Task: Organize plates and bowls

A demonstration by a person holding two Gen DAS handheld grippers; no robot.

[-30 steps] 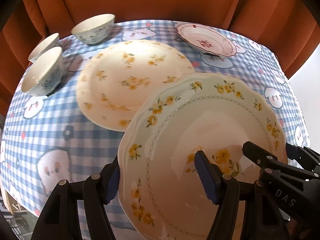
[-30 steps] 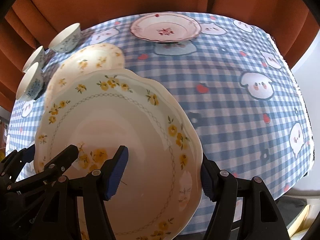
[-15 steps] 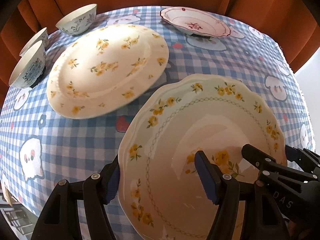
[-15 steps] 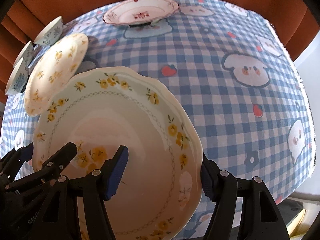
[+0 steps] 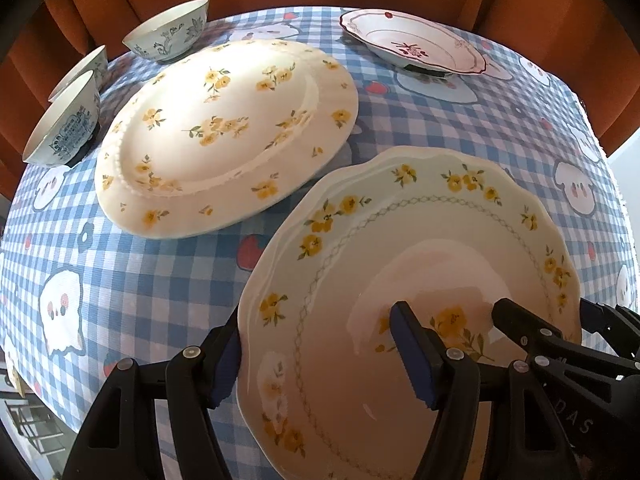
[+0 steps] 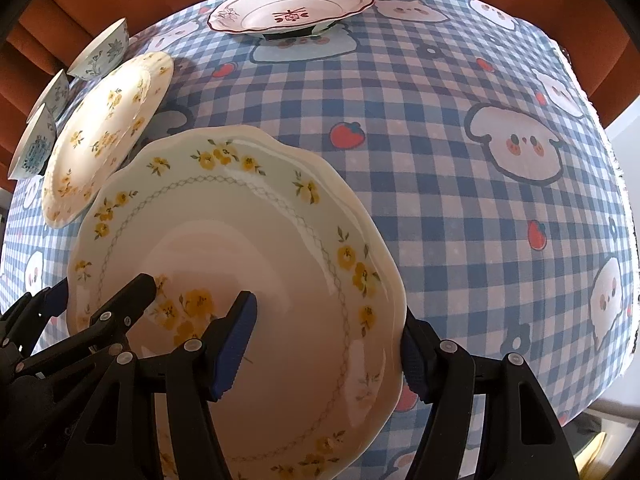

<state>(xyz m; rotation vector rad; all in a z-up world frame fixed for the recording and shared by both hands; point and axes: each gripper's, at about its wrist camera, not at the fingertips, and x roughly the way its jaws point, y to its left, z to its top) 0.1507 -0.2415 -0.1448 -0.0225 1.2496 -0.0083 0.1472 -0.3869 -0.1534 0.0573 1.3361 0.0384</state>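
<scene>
I have the scalloped plate (image 5: 420, 280) by its opposite rims, the left gripper (image 5: 320, 356) easing open though its rim sits between the jaws, the right gripper (image 6: 328, 344) clamped, low over the near tablecloth (image 6: 440, 160); next, I judge, stacking it with the flowered plate (image 5: 228, 132) far left.

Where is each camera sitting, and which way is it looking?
Left wrist: sits on the left gripper, looking steeply down along its jaws at the scalloped plate, the flat flowered plate and three bowls; the right gripper pokes in at lower right.
Right wrist: sits on the right gripper, looking down at the same scalloped plate and the checked tablecloth; the left gripper shows at lower left.
Both share the scalloped plate, straddled by both sets of jaws, and the red-trimmed plate.
</scene>
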